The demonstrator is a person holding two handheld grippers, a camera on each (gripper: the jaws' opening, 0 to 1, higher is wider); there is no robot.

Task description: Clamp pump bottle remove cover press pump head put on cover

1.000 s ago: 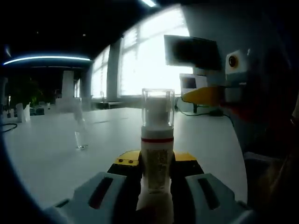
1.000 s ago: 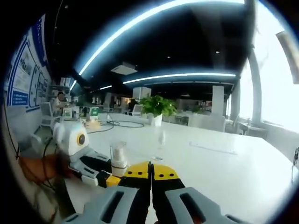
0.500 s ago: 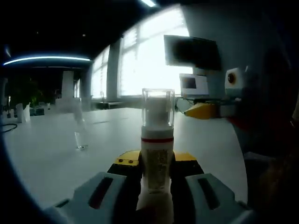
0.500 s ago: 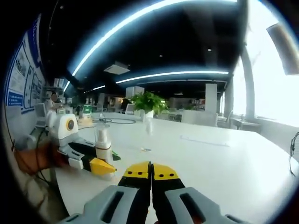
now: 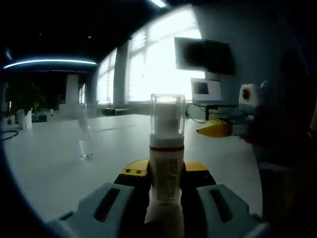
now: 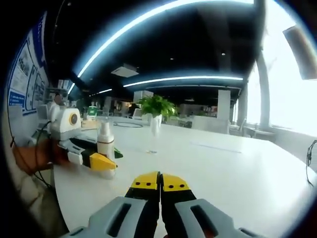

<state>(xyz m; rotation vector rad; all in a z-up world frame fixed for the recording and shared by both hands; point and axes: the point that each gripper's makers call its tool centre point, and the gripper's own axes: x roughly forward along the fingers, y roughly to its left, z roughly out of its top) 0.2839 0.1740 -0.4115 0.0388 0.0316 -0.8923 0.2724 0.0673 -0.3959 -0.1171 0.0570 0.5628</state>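
Note:
A white pump bottle (image 5: 166, 171) with a red band stands upright between the jaws of my left gripper (image 5: 165, 169), which is shut on its body. A clear cover (image 5: 167, 113) sits over the pump head. My right gripper (image 5: 214, 129) hovers to the right of the bottle, a little apart from it, at about cover height, its yellow tips together. In the right gripper view, my right gripper (image 6: 160, 179) is shut on nothing. There the left gripper (image 6: 102, 159) holds the bottle (image 6: 104, 144) at the left, above the table.
A white table (image 5: 54, 168) spreads out below both grippers. A small clear vessel (image 5: 85, 143) stands on it further off. A potted plant (image 6: 157, 106) stands at the table's far end, and monitors (image 5: 202, 54) sit near the bright windows. A hand (image 6: 34, 158) holds the left gripper.
In the left gripper view the right gripper has sunk lower beside the bottle, staying shut. The bottle and left gripper have not moved. The right gripper view has shifted with the hand.

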